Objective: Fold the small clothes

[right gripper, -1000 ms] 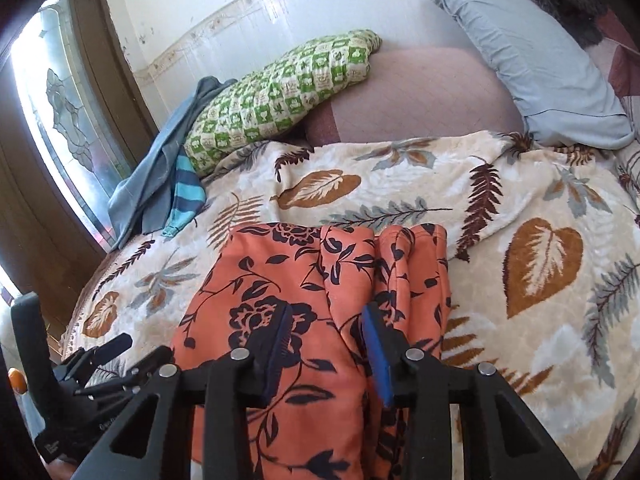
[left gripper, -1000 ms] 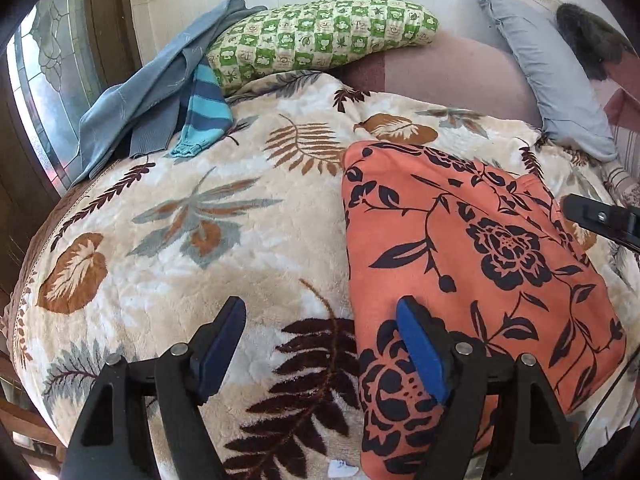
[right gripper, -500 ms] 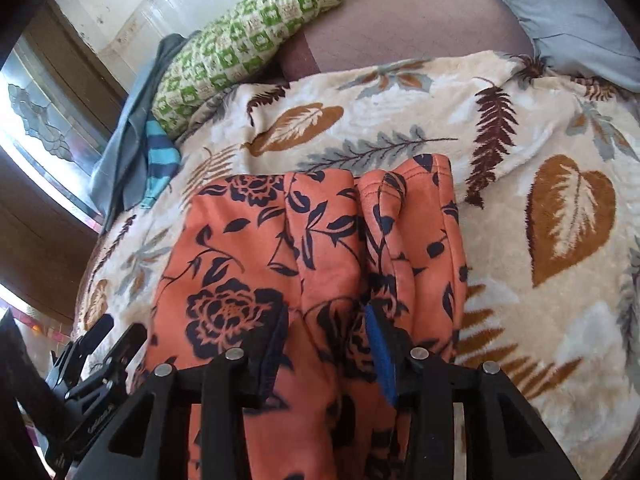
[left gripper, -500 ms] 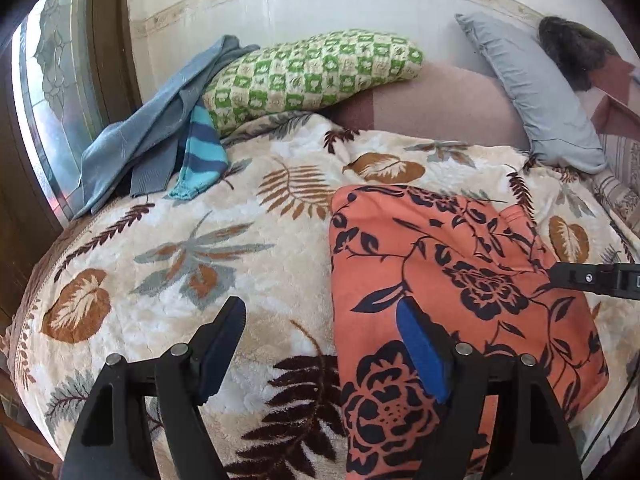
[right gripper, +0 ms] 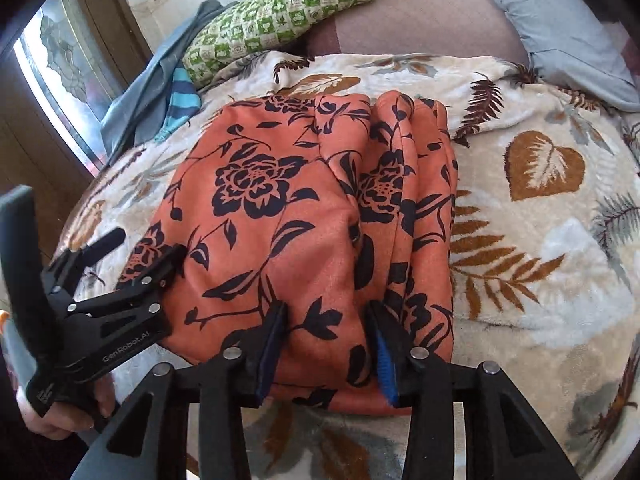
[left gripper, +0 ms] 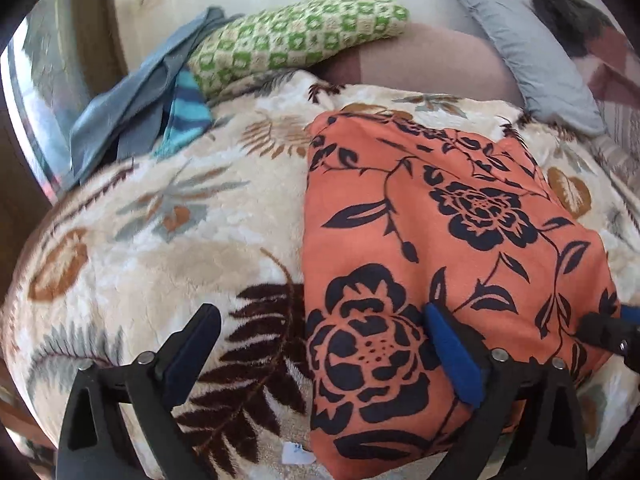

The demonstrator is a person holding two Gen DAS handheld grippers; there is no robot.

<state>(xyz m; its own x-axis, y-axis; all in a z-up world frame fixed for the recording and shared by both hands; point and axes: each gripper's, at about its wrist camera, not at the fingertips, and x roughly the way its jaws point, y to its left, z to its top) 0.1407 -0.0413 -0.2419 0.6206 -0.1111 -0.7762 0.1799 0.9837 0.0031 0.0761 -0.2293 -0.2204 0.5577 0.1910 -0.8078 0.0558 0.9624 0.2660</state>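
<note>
An orange garment with black flowers (left gripper: 440,240) lies folded on the leaf-patterned blanket (left gripper: 160,240); it also shows in the right wrist view (right gripper: 304,216), with bunched folds along its right side. My left gripper (left gripper: 320,332) is open wide, straddling the garment's near left edge, its right finger on the cloth. It also shows in the right wrist view (right gripper: 132,248). My right gripper (right gripper: 326,344) is open over the garment's near edge, nothing pinched. Its tip shows at the right of the left wrist view (left gripper: 608,330).
A green checked pillow (left gripper: 296,40), a grey-blue pillow (left gripper: 528,56) and a pile of blue and striped clothes (left gripper: 152,100) lie at the bed's far side. A window (right gripper: 60,64) is at left. The bed edge is near.
Both grippers have dropped and moved in to the garment's near edge. The left one has shifted right over the cloth. Both stay open.
</note>
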